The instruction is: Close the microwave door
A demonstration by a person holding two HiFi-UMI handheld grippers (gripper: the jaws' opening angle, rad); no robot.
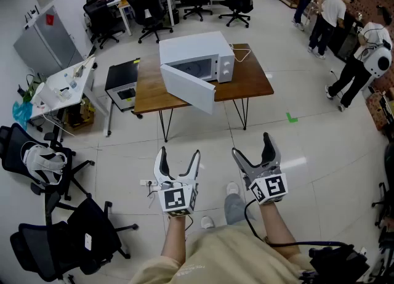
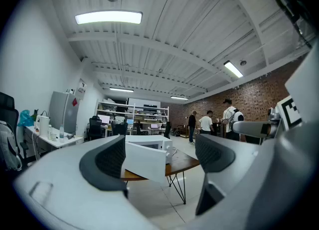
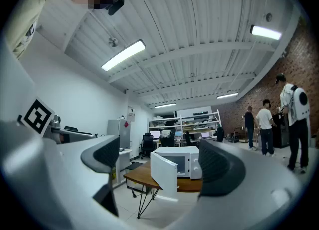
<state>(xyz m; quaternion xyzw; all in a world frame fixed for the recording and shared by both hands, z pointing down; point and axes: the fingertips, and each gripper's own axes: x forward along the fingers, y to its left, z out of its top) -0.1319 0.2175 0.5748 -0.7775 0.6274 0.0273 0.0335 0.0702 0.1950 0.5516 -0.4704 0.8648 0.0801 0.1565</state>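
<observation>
Your left gripper [image 1: 179,153] and right gripper [image 1: 251,144], two in all, are spread, empty; one microwave [image 1: 197,55] at 12 o'clock, door [image 1: 188,89] open.

**Bright, even light**

We see an evenly bright room, lit by long white fluorescent ceiling strips [image 2: 108,17]. The pale glossy tiled floor [image 1: 320,147] carries a soft glare streak, and shadows under the brown wooden table [image 1: 246,82] are faint. Both gripper views bend straight lines and darken to black at the corners. Far things are sharp; the left gripper [image 2: 160,154] and right gripper [image 3: 159,161] blur close to the lens.
</observation>
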